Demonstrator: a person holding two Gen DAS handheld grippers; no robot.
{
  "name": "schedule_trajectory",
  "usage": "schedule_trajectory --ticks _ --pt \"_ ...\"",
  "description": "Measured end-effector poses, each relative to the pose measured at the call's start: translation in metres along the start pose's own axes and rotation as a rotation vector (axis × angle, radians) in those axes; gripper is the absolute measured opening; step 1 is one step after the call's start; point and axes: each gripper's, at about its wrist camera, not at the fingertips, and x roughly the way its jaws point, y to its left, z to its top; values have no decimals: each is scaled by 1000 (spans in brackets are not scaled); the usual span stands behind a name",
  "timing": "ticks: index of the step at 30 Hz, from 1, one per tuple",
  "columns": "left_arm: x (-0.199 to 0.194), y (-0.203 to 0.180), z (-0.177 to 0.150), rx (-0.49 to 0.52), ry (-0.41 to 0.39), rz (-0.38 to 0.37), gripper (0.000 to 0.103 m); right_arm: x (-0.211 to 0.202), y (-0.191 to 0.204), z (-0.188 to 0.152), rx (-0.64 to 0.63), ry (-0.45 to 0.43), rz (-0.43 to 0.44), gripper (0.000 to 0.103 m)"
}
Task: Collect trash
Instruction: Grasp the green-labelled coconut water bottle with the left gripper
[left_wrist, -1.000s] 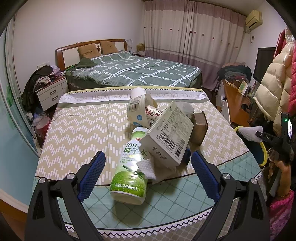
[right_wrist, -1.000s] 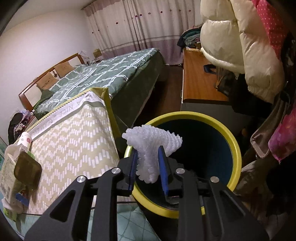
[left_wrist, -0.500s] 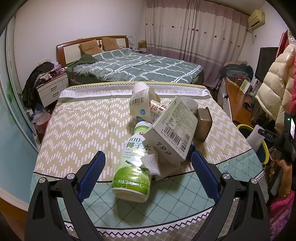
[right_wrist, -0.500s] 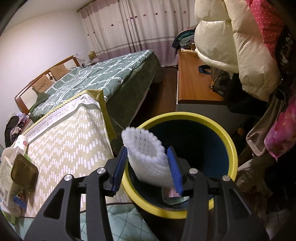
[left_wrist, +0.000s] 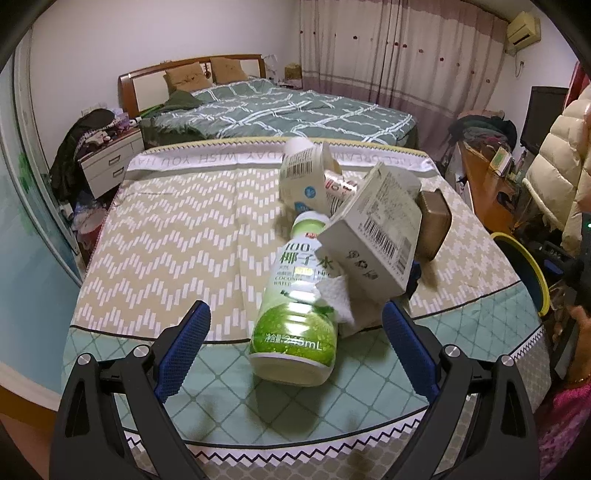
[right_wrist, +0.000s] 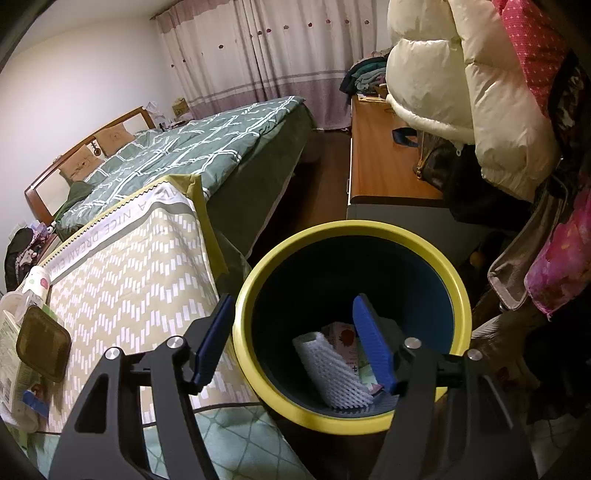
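A pile of trash lies on the table (left_wrist: 166, 236): a green coconut-water bottle (left_wrist: 295, 314) on its side, a white carton (left_wrist: 373, 236) leaning over it, a crumpled tissue (left_wrist: 338, 299), a paper cup (left_wrist: 299, 177) and a brown lid (left_wrist: 434, 225). My left gripper (left_wrist: 295, 339) stands open, its blue pads on either side of the bottle's base without touching it. My right gripper (right_wrist: 291, 339) hovers over the yellow-rimmed bin (right_wrist: 461, 295), jaws opening and nothing between them. The white foam net (right_wrist: 332, 373) lies at the bottom of the bin beside other wrappers.
A bed (left_wrist: 280, 110) stands beyond the table, with a nightstand (left_wrist: 107, 166) at the left. A wooden desk (right_wrist: 380, 155) and hanging coats (right_wrist: 461, 85) crowd the right side near the bin. The bin's rim (left_wrist: 532, 269) shows past the table's right edge.
My right gripper opened and the foam net dropped from between its pads into the bin. My left gripper came down closer to the bottle, still open.
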Motion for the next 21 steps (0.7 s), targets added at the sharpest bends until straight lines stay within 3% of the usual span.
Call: schedule_trajectory --ticks 6,11,21 --pt "11 2 -10 29 40 -2 92 0 1 1 -1 -1 4 63" --pt "15 11 -19 36 72 -25 77 1 3 0 -3 -3 10 63" --pt "26 11 -24 62 83 -62 64 1 10 -2 -14 -5 13 63"
